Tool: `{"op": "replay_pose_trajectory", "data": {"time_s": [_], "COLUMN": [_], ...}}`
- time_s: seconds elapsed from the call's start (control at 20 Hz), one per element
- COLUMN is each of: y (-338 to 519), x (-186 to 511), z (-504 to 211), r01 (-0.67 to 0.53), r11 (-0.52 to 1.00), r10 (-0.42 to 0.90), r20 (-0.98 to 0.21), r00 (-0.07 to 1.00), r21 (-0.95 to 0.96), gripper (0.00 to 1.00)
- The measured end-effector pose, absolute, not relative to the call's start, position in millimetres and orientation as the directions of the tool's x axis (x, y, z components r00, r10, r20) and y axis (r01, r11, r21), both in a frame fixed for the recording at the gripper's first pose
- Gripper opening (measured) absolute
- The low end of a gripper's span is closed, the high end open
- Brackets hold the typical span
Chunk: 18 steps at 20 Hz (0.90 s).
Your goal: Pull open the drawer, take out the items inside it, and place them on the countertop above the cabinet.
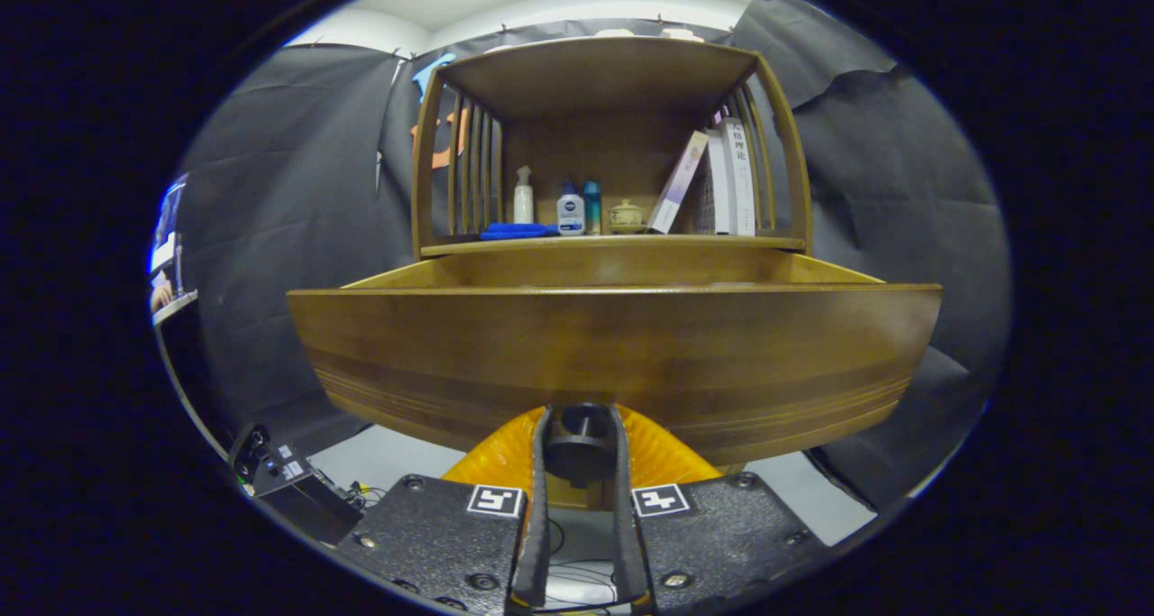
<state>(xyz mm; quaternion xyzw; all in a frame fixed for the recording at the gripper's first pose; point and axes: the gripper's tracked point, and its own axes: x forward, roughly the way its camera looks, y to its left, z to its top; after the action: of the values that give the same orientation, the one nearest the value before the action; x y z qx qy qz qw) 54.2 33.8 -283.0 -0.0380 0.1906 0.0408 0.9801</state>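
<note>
The wooden drawer [613,354] stands pulled out of the cabinet toward me, and its broad front panel rises just beyond the fingers. Its side walls [397,278] run back to the cabinet body. The front's top edge hides whatever lies inside. A dark round knob [580,449] sits low on the front, and my gripper [580,416] is shut on it, one finger pressing each side. Above the drawer is the countertop [613,244], with an open wooden shelf frame around it.
On the countertop stand a white spray bottle [523,197], a white lotion bottle [570,210], a teal bottle [591,206], a small ceramic jar [625,216], leaning books [721,183] and a blue cloth [516,231]. A black electronics box [288,481] with cables lies on the floor, lower left.
</note>
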Motion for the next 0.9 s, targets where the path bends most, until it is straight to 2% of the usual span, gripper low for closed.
{"op": "replay_pose_trajectory", "data": {"time_s": [0.5,0.65,0.75,0.9], "y": [35.0,33.9,41.2,62.5], "x": [42.2,35.5,29.8,18.7], "z": [-285.5,-274.0,-256.5,-224.7], "r01": [-0.114,-0.115,-0.144,-0.210], "r11": [0.992,0.992,0.989,0.978], "r10": [0.078,0.077,0.114,0.187], "r20": [-0.453,-0.493,-0.494,-0.500], "r00": [0.888,0.867,0.862,0.845], "r21": [-0.054,-0.047,-0.023,0.011], "gripper": [0.32,0.45,0.48,0.70]}}
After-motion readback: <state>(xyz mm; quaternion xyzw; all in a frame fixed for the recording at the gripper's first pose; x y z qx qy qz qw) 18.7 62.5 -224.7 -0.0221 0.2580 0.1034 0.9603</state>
